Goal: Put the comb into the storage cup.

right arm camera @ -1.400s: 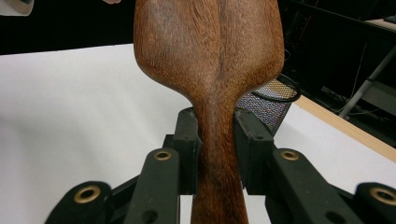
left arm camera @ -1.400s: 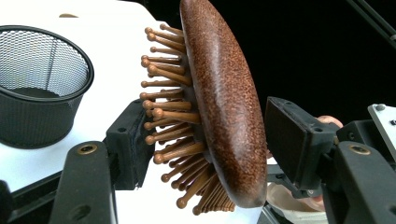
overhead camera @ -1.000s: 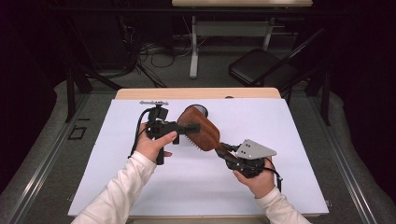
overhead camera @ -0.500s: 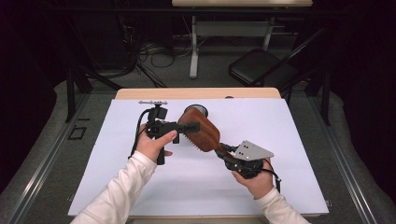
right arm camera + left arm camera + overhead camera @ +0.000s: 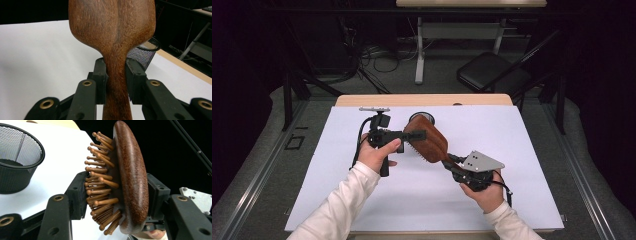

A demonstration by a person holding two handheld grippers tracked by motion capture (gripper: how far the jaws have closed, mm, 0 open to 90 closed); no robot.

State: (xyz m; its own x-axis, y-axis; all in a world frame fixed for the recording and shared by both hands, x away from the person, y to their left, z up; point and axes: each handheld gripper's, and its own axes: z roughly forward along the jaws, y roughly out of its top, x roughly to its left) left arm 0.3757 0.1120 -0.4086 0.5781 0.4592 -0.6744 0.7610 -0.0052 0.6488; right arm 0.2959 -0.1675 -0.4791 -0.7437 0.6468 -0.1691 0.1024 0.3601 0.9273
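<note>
The wooden hairbrush (image 5: pixel 427 141) is held in the air above the white table (image 5: pixel 522 165), between the two hands. Its long axis runs slantwise in the high view, handle low toward the right hand-held gripper (image 5: pixel 455 167), paddle head up toward the left hand-held gripper (image 5: pixel 418 135). The right one is clamped on the narrow handle neck (image 5: pixel 117 75), a pad on either side. The left one has just been closing across the head (pegs against one pad, the smooth back against the other) and now pinches it (image 5: pixel 130 182). So both hands hold the brush, each at its own end. A black mesh cup (image 5: pixel 17 160) stands on the table just behind the head. No brand, label or writing is legible anywhere.
</note>
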